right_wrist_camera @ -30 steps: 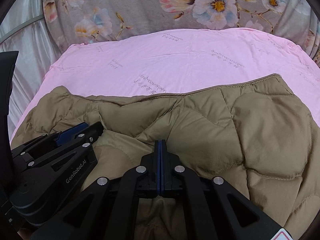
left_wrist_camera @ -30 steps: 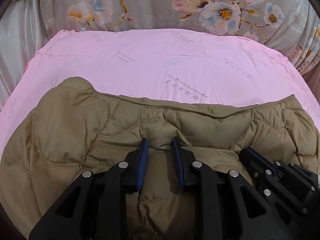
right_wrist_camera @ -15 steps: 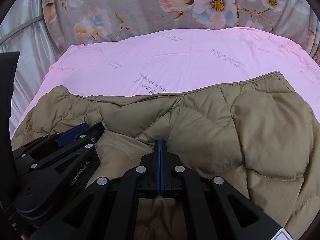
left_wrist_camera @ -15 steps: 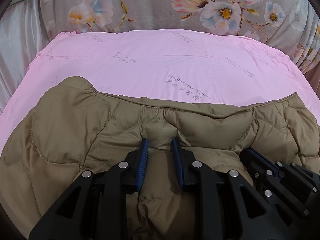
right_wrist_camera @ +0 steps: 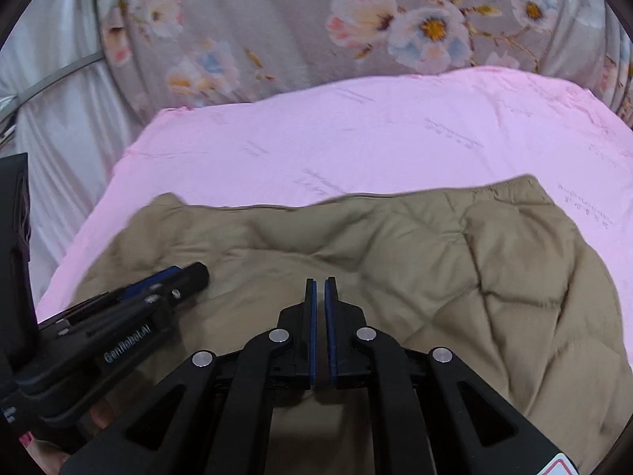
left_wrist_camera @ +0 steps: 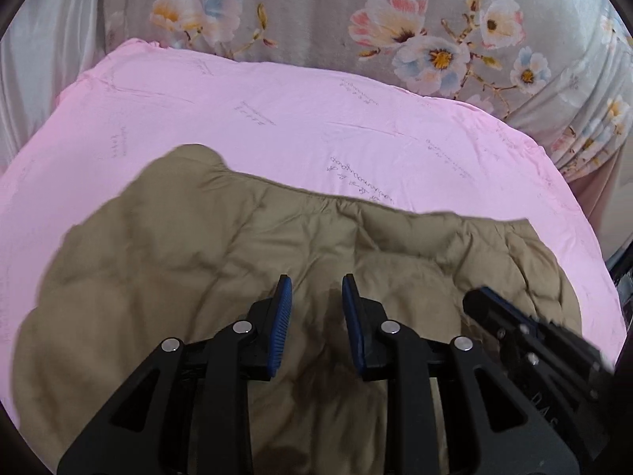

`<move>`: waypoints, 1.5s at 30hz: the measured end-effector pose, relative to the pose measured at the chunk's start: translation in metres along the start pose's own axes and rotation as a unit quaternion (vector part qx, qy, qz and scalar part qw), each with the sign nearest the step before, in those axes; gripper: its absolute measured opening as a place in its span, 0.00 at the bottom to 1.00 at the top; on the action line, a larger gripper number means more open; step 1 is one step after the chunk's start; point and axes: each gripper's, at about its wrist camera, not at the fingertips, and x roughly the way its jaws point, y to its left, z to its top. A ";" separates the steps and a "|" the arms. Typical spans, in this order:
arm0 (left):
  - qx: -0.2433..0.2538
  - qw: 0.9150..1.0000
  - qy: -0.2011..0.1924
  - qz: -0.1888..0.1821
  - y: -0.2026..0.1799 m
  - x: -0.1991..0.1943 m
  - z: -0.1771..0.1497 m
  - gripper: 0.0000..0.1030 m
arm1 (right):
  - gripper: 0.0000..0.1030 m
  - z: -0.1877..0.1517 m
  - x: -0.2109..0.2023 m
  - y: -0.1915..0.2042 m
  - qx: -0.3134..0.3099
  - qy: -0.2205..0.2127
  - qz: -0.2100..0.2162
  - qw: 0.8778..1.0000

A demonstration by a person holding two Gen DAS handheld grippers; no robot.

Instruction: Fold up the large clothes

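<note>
Letting go of the khaki jacket [left_wrist_camera: 221, 261]: left gripper [left_wrist_camera: 316, 289] wide apart, right gripper [right_wrist_camera: 320, 289] barely parted, next up regrabbing an edge.

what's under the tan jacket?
The quilted jacket lies on a pink sheet, which shows around its far edge and both sides. Whatever lies directly beneath the jacket is covered and cannot be seen.

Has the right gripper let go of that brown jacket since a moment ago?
Yes. The right gripper opened slightly and pulled back from the jacket, against the pink sheet.
</note>
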 end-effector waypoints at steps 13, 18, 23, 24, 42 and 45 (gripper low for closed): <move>-0.011 1.000 0.012 0.002 0.046 -0.037 -0.054 0.32 | 0.06 -0.045 0.020 0.032 -0.040 0.006 -0.025 0.999; -0.067 0.997 0.010 -0.037 0.074 -0.076 -0.063 0.38 | 0.05 -0.046 0.020 0.031 -0.040 0.008 -0.026 0.999; -0.106 0.994 0.005 -0.011 0.121 -0.122 -0.090 0.59 | 0.05 -0.045 0.021 0.030 -0.040 0.007 -0.025 0.999; -0.120 0.993 0.010 -0.001 0.129 -0.124 -0.095 0.68 | 0.05 -0.045 0.020 0.030 -0.040 0.007 -0.025 0.999; -0.232 0.969 0.010 -0.079 0.152 -0.086 -0.067 0.26 | 0.06 -0.057 -0.055 0.024 -0.002 0.055 0.013 0.998; -0.195 0.978 -0.007 -0.075 0.140 -0.109 -0.057 0.19 | 0.06 -0.073 -0.068 0.026 -0.020 0.090 0.013 0.996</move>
